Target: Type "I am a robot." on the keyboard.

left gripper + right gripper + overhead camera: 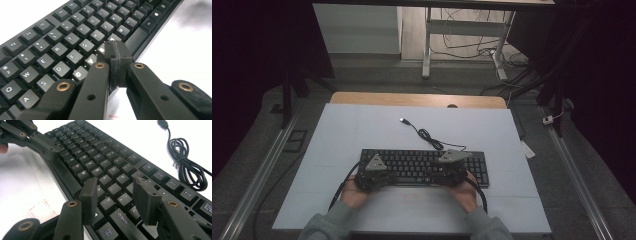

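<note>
- The keyboard (424,167) lies flat on the white counter (362,130), near the person's edge, with its long side running left to right in the high view.
- The keyboard cable (428,136) runs from the rear edge in a loose coil; its USB plug (403,120) rests on the counter farther back.
- Both forearms enter from the bottom of the high view in grey sleeves (329,224), angled slightly inward toward the keyboard.
- The left gripper (373,172) sits over the left part of the keyboard's front edge, with the grey plate on top facing up.
- In the left gripper view, the left gripper (115,53) has its fingers (122,56) clenched pad to pad, with nothing between them. The tips point down at the bottom letter row, just beside the space bar (140,37).
- The right gripper (452,167) sits over the right-centre part of the keyboard, level with the left one and well apart from it.
- In the right gripper view, the right gripper (116,195) has its fingers (147,200) released and spread. They hang above the keys near the Shift key (122,218), gripping nothing.
</note>
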A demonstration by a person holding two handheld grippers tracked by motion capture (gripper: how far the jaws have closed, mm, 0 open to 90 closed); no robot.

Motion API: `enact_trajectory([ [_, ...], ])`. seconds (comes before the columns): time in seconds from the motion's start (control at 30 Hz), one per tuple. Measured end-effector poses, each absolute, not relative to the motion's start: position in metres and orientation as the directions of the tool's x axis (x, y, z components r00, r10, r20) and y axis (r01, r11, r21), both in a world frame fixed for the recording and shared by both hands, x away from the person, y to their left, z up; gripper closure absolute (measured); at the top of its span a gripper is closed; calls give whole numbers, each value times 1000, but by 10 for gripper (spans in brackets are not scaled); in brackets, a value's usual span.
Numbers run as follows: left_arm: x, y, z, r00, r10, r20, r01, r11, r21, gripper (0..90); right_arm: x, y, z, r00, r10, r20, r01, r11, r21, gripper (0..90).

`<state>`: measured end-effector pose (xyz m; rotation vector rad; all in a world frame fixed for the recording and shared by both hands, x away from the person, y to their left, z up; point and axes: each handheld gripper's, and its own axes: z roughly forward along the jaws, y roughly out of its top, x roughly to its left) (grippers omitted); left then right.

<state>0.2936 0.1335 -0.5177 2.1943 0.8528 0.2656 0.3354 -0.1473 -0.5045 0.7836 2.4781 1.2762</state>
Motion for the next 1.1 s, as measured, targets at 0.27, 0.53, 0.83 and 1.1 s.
enact_trajectory([
  [0.27, 295, 127, -523, 764, 642, -61, 491, -517, 701, 888, 335, -147, -505, -825, 564, 25, 349, 475, 807, 552],
  [0.53, 294, 125, -524, 765, 643, -41, 480, -527, 701, 890, 335, -146, -505, -826, 564, 24, 351, 480, 804, 552],
  [0.83, 292, 145, -510, 725, 684, -81, 489, -428, 760, 888, 335, -149, -504, -823, 568, 25, 349, 471, 810, 551],
  [1.1, 295, 159, -508, 680, 725, -105, 523, -381, 762, 586, 335, -151, -504, -825, 565, 23, 347, 474, 809, 541],
])
